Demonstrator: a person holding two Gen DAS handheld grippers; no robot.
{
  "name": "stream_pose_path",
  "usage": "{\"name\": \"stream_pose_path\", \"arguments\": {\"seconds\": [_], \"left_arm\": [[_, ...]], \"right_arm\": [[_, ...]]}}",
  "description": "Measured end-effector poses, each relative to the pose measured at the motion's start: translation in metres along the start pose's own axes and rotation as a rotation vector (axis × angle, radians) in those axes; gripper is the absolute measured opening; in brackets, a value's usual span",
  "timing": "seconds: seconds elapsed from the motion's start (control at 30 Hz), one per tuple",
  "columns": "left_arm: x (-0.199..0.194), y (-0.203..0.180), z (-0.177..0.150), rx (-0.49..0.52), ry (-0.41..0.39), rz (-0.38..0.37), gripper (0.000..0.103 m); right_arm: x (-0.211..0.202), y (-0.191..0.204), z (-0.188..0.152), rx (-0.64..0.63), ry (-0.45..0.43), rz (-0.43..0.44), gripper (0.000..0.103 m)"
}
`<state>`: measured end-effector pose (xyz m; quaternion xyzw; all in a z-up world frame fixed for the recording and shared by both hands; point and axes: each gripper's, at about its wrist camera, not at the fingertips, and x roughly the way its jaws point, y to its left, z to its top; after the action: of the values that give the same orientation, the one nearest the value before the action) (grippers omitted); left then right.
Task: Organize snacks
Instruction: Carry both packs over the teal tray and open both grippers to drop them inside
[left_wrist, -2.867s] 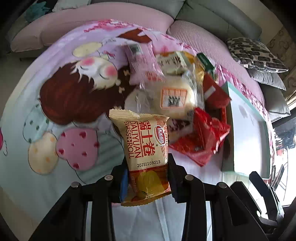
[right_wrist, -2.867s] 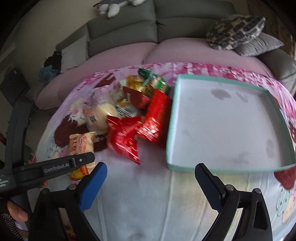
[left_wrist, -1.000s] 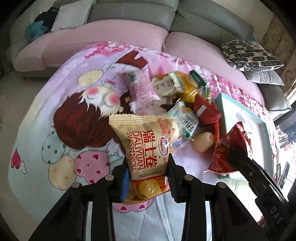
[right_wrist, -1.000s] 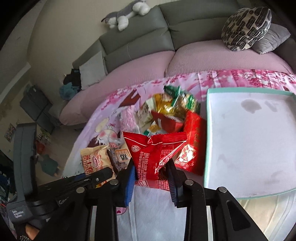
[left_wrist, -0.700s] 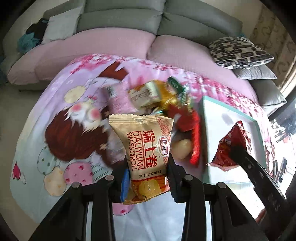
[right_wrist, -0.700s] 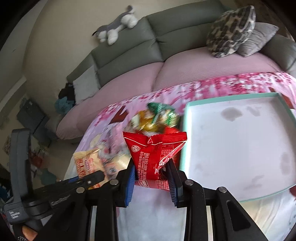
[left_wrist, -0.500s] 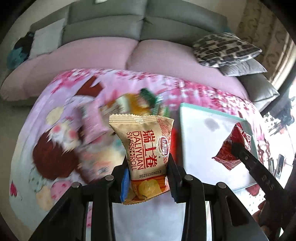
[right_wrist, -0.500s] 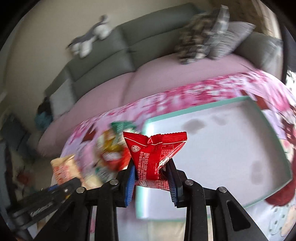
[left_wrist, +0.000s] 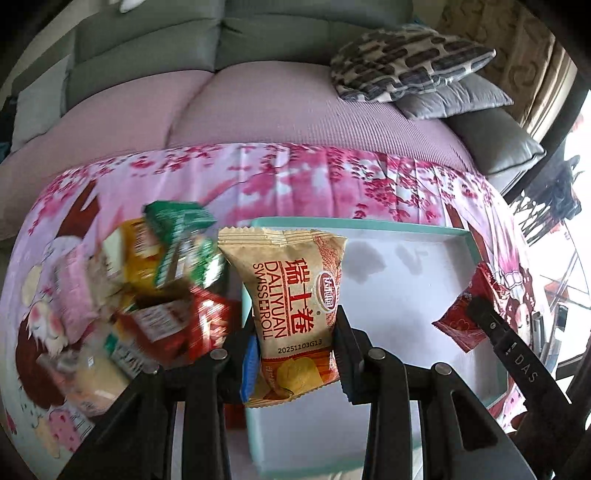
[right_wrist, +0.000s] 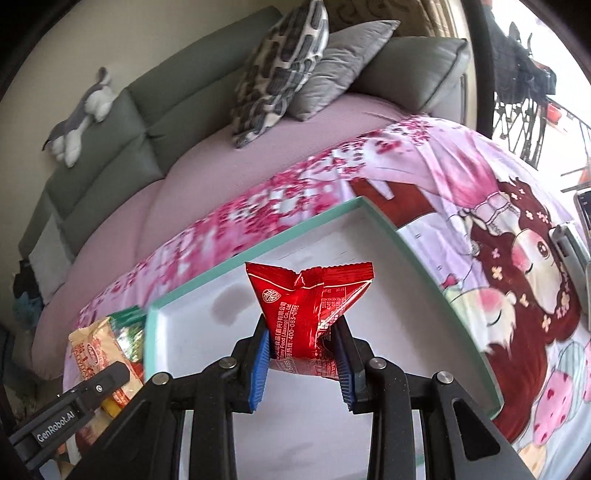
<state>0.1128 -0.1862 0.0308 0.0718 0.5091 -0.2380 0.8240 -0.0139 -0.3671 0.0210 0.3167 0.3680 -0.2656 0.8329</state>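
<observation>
Looking along the left tongs (left_wrist: 295, 354), the jaws are clamped on the lower half of a tan Swiss roll packet (left_wrist: 293, 306), which stands upright with its crimped top edge free. Behind and below it lies a shallow white tray (left_wrist: 424, 295) with a teal rim, resting on a pink cartoon-print cloth (left_wrist: 295, 177) that covers the table. The packet hangs over the tray's left edge. To the left of that edge a heap of snack packets (left_wrist: 159, 291) sits on the cloth, blurred (green, yellow and red wrappers are all that can be told apart), pressed close against the tray's side. The tray's floor is bare white apart from a few grey stains, open across most of its width. At the right, the right tongs (left_wrist: 476, 310) reach in over the tray's far right part, holding a red packet (left_wrist: 469, 317).

From the right wrist view, the right tongs (right_wrist: 301, 354) are clamped on the red packet (right_wrist: 310, 306), its crumpled top flaring wide above the blue pads. It hangs over the tray (right_wrist: 406, 332), whose rim runs tilted across the picture. Bare tray floor lies on both sides of the packet. At the lower left the left tongs (right_wrist: 107, 376) carry the tan packet (right_wrist: 94, 350) just outside the tray's left rim. A grey sofa (right_wrist: 166, 110) with cushions stands beyond the cloth.
</observation>
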Motion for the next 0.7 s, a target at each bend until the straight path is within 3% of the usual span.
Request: {"name": "stream_pose_path", "arguments": {"seconds": [0.5,0.7], "left_arm": [[0.070,-0.052,0.029,0.036,0.068,0.010,0.037],[0.078,-0.058,0.033,0.031,0.061,0.032,0.037]], "right_arm": [[0.037,-0.031,0.023,0.030,0.018,-0.037,0.034],[0.040,-0.028,0.022,0.005,0.021,-0.030,0.034]]}}
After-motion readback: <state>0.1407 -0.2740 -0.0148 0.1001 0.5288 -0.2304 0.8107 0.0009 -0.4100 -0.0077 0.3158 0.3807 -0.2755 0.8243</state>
